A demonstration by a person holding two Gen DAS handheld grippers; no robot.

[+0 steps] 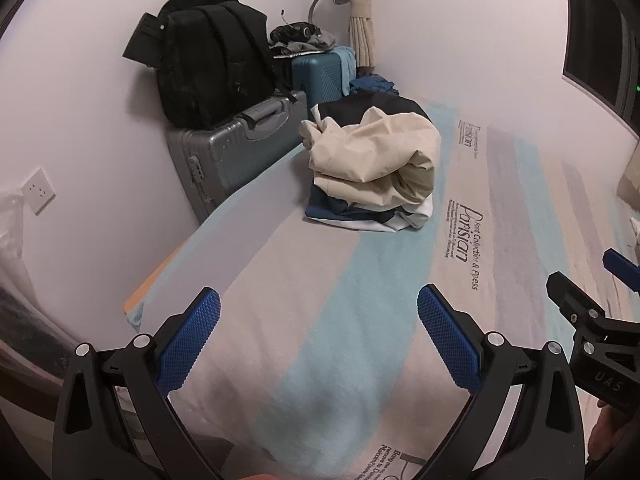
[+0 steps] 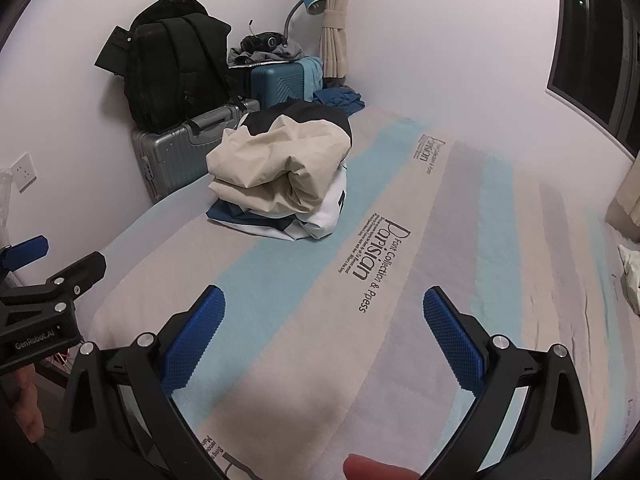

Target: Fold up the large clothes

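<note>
On striped bed (image 1: pixel 360 320), cream garment (image 1: pixel 372 156) heaped, perhaps folded, both hand-held grippers spread.

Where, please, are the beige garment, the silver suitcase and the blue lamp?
beige garment (image 1: pixel 372 152), left wrist view, on its crumpled top.
silver suitcase (image 1: pixel 236 152), left wrist view, on its ribbed side.
blue lamp (image 2: pixel 313 1), right wrist view, on its shade.

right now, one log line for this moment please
left claw open, empty | right claw open, empty | clothes pile untouched on bed
</note>
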